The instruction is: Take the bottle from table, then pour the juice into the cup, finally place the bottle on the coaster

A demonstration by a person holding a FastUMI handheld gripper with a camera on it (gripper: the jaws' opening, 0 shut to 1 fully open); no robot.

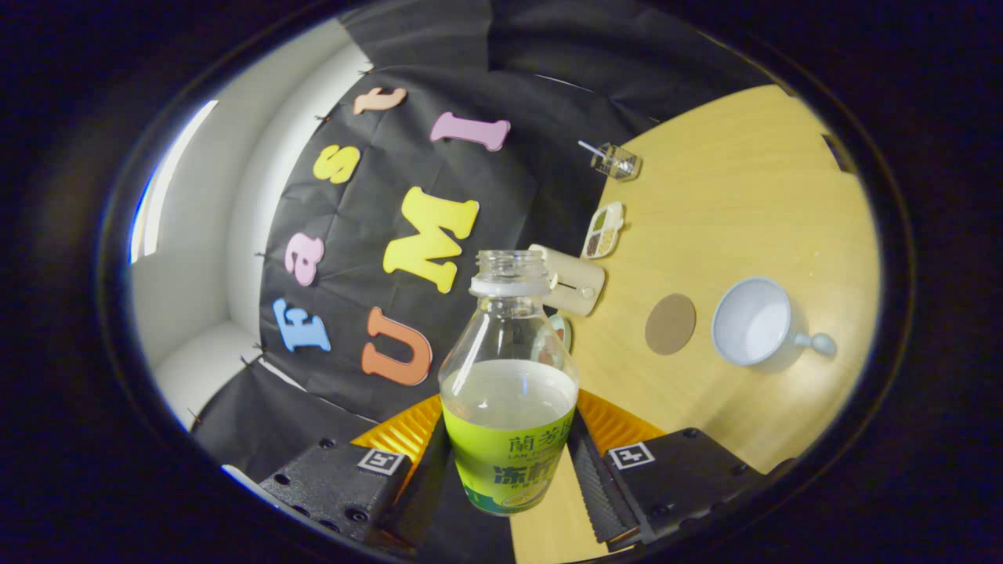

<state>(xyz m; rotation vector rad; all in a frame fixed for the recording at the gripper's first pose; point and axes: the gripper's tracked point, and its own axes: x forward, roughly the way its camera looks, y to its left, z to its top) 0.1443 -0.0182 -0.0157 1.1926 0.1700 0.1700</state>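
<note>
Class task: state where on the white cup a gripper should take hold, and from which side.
Take the white cup by its handle, coming from the side away from the coaster; that stub juts outward, unobstructed. The hand-held gripper is shut on the bottle now.

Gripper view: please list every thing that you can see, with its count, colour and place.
bottle: one, clear with a green label, no cap, partly filled with pale juice, held between the fingers.
cup: one, white, empty, lying beyond the fingers on the table, next to the coaster.
coaster: one, brown, round, flat on the table between the cup and the bottle.
table: one, light wood.
beige box: one, just behind the bottle's neck, at the table's edge.
divided dish: one, white, with small portions in it, beyond the box.
clear container: one, with a stick in it, farthest away.
gripper: one, both fingers pressing on the bottle's label.
</note>
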